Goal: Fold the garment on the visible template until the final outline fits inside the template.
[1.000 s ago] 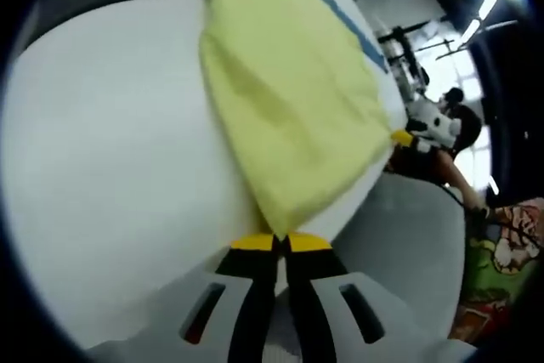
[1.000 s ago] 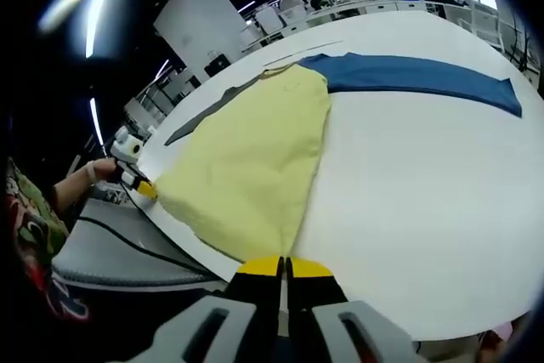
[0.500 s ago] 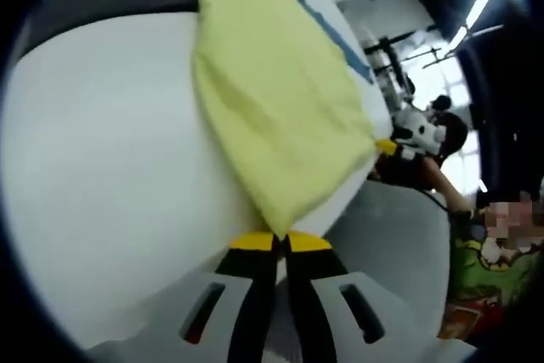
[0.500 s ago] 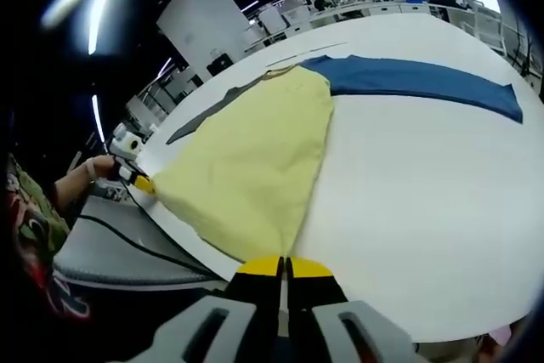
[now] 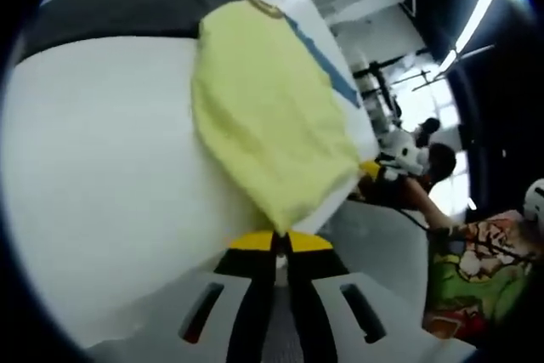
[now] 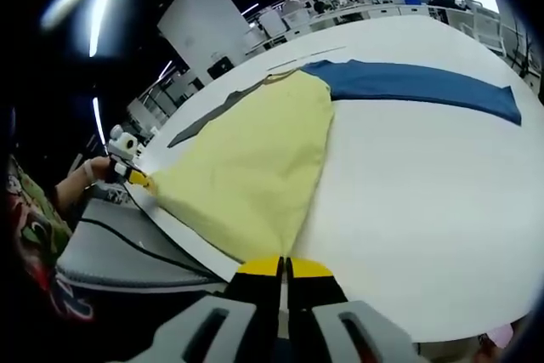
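We see the white table (image 6: 425, 210) first, with a blue band (image 6: 416, 81) and a dark grey band (image 5: 110, 8) marking the template. The yellow garment (image 6: 246, 167) lies across it, its near edge at the table's rim. The left gripper (image 5: 279, 242) and right gripper (image 6: 283, 268) each pinch a near corner, jaws pressed together. To fold well, we should lift both corners evenly and carry them forward together, keeping the edge taut.

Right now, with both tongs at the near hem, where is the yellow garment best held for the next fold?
Probably at its two near corners. The yellow garment lies flat, narrowing toward the far collar, so the left tongs and right tongs come in from the table's near edge, each shut on one corner.
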`<state>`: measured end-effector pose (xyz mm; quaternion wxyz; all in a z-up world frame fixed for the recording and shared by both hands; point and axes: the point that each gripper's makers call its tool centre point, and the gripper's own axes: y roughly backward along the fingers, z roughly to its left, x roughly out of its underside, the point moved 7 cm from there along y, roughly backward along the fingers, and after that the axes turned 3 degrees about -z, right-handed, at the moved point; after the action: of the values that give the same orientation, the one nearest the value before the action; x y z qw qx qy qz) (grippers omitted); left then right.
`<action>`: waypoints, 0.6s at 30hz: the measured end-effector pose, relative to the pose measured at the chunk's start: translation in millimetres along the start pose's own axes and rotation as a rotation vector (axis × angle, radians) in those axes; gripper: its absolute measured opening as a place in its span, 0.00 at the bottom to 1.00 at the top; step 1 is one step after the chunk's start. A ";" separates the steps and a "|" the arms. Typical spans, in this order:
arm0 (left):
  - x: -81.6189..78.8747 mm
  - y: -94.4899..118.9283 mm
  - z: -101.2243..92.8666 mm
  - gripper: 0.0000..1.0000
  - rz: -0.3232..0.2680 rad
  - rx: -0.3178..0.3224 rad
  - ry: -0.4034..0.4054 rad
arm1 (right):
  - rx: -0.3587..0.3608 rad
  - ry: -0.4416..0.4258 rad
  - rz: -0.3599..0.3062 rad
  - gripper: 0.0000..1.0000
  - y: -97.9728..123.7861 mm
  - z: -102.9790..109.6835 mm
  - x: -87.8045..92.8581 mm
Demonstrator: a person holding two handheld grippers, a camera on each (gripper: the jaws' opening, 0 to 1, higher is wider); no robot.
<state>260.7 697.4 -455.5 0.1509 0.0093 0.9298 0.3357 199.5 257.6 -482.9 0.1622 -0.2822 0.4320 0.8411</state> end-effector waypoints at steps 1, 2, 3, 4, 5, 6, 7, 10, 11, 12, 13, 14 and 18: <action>3.5 -0.7 3.6 0.00 0.024 -0.037 0.043 | 0.000 -0.001 -0.001 0.00 -0.1 0.2 0.0; 4.7 -2.2 5.8 0.00 0.033 -0.051 0.039 | -0.001 -0.002 -0.001 0.00 -0.1 0.2 0.1; 7.5 -5.1 9.1 0.00 0.054 -0.081 0.043 | 0.000 -0.002 -0.002 0.00 -0.1 0.2 0.2; 9.7 -6.9 10.7 0.00 0.070 -0.099 0.051 | -0.001 -0.004 -0.002 0.00 -0.2 0.3 0.4; 11.3 -9.0 11.9 0.00 0.083 -0.108 0.047 | -0.001 -0.003 -0.001 0.00 -0.1 0.5 0.5; 14.3 -12.0 14.3 0.00 0.110 -0.135 0.031 | -0.001 -0.001 -0.002 0.00 0.0 0.5 0.5; 15.1 -14.3 15.0 0.00 0.116 -0.144 0.009 | -0.001 -0.002 -0.002 0.00 0.1 0.5 0.4; 15.9 -20.9 16.5 0.00 0.141 -0.194 -0.052 | -0.001 -0.003 -0.004 0.00 0.3 0.4 0.2; 16.0 -21.9 16.4 0.00 0.149 -0.205 -0.075 | -0.001 -0.002 -0.004 0.00 0.4 0.3 0.3; 16.4 -23.5 11.9 0.00 0.163 -0.185 -0.097 | -0.001 -0.001 -0.004 0.00 0.2 0.2 0.5; 15.5 -23.2 10.7 0.00 0.161 -0.194 -0.104 | 0.001 0.003 -0.003 0.00 0.0 -0.2 1.0; 15.3 -23.2 10.2 0.00 0.162 -0.196 -0.108 | 0.003 0.004 -0.003 0.00 -0.3 -0.7 1.5; 15.6 -20.4 9.8 0.00 0.163 -0.194 -0.162 | 0.002 0.017 -0.004 0.00 -1.2 -1.3 2.5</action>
<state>250.4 689.6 -479.7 0.1981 0.0971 0.8739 0.4332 198.6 257.3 -485.7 0.1608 -0.2899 0.4337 0.8378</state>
